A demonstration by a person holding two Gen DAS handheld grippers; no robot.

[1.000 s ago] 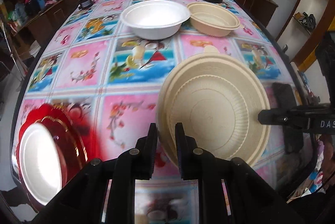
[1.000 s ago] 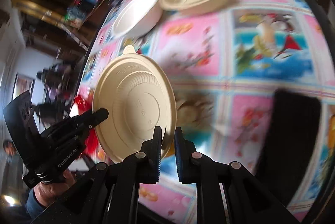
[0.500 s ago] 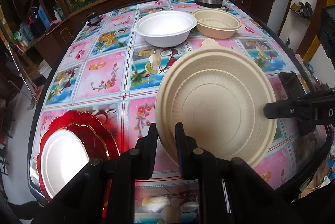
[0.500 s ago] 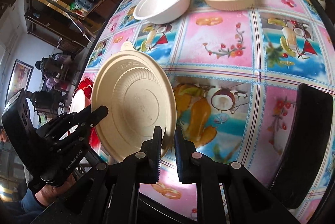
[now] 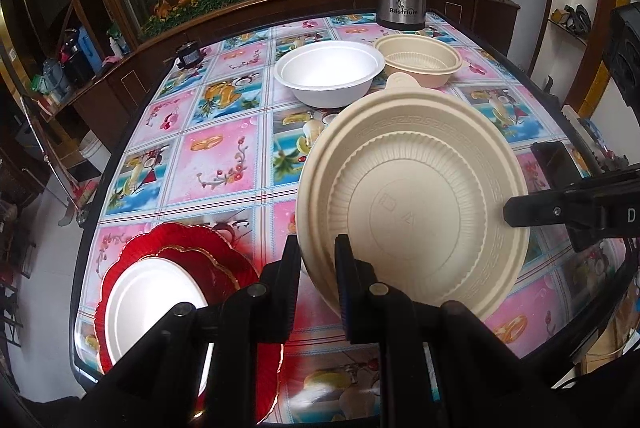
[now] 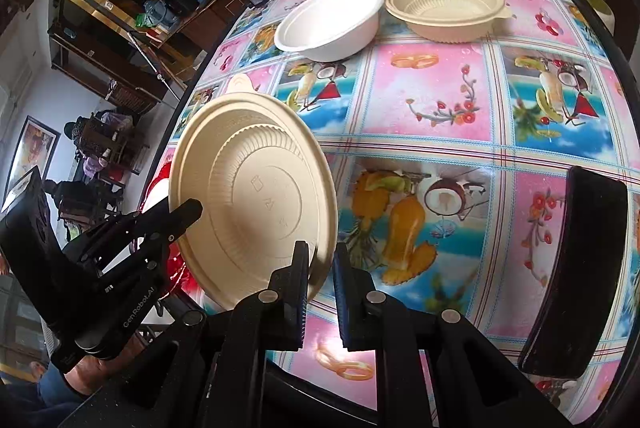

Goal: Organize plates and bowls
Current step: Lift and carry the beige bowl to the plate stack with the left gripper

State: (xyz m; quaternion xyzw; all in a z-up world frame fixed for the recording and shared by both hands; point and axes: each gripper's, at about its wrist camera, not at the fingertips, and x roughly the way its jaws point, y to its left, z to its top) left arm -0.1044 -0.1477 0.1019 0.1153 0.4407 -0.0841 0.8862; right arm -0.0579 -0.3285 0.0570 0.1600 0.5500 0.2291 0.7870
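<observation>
At 7 o'clock on the counter (image 5: 224,164), a white plate (image 5: 154,302) rests on red plates (image 5: 216,268). The left tongs (image 5: 318,268) and right tongs (image 6: 321,278) both pinch the rim of a beige lid (image 5: 412,212), held tilted above the counter at centre. Likely next: carrying it toward 12 o'clock, either to cap the beige bowl (image 5: 420,58) beside the white bowl (image 5: 328,72) or to join the plates.

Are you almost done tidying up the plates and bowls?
Partly. The white plate already sits on the red plate. Both the left tongs and the right tongs grip the beige lid, lifted off the table. Left to do: the white bowl and the beige bowl stand side by side, not stacked, and the lid probably needs a place.
</observation>
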